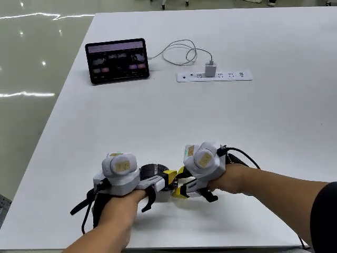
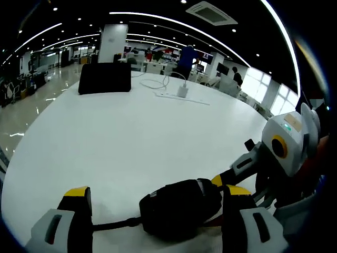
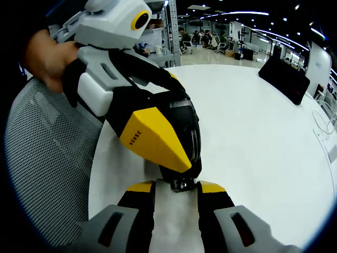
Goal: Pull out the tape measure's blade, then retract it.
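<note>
Tape measure [image 2: 179,208] between left jaws (spread), hook [image 3: 181,185] at right jaws

Left gripper [image 2: 158,195] and right gripper [image 3: 176,187] held low, tip to tip.
I see the left fingers [image 2: 77,196] spread wide, the right fingers [image 3: 141,187] nearly together, both forearms [image 1: 274,184] angled in.

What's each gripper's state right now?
Left gripper: open, jaws astride the tape measure.
Right gripper: open narrowly, blade hook between its tips.
</note>
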A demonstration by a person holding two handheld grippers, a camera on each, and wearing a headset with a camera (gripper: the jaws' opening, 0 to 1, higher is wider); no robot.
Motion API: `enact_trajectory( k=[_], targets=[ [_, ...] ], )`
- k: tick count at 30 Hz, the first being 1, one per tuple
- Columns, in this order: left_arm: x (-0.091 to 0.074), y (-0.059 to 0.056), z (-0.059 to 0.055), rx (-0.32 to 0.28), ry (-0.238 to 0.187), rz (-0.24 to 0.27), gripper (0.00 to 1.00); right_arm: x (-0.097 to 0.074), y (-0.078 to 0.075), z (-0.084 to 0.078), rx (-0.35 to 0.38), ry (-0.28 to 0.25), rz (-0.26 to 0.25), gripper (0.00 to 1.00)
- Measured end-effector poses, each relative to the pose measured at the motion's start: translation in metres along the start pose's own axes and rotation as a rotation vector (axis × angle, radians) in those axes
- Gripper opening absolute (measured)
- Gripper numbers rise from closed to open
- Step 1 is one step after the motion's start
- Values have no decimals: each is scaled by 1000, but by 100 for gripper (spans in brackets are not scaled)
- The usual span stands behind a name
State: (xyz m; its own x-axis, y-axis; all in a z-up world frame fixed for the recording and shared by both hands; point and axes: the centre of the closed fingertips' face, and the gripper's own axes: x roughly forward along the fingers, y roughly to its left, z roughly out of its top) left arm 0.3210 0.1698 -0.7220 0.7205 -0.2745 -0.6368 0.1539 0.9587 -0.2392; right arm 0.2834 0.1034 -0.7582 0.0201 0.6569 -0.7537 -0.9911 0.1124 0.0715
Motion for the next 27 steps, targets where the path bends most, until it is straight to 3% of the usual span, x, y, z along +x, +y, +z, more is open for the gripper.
enact_trajectory(
  k=[2, 5, 7, 8, 9, 12, 15, 16, 21, 23, 27],
  targets=[
    [1, 0, 0, -2, 7, -25, 100, -2, 1, 1, 3, -3, -1, 31],
    [1, 3, 1, 47, 19, -51, 100, -8, -2, 3, 20, -19, -12, 35],
    [-1, -4, 4, 69, 8, -108, 100, -12, -5, 6, 30, -31, -32, 41],
    [-4, -8, -1, 83, 47, -145, 100, -16, -6, 7, 50, -44, -38, 44],
    [-5, -8, -2, 107, 53, -155, 100, -19, -5, 9, 68, -63, -32, 47],
    [-9, -12, 5, 155, 15, -205, 100, -28, -7, 7, 71, -82, -55, 49],
    [-10, -3, 0, 236, 31, -198, 100, -33, -9, 1, 85, -89, -73, 51],
    [-11, -5, 2, 260, 3, -223, 100, -37, -10, -1, 96, -96, -82, 52],
    [-19, -1, 2, 287, -22, -260, 100, -51, -7, -15, 108, -100, -101, 54],
    [-20, 3, -5, 322, 2, -268, 100, -62, -10, -16, 134, -130, -126, 55],
    [-25, 11, -9, 301, 7, -278, 100, -79, -10, -24, 167, -154, -153, 57]
  ],
)
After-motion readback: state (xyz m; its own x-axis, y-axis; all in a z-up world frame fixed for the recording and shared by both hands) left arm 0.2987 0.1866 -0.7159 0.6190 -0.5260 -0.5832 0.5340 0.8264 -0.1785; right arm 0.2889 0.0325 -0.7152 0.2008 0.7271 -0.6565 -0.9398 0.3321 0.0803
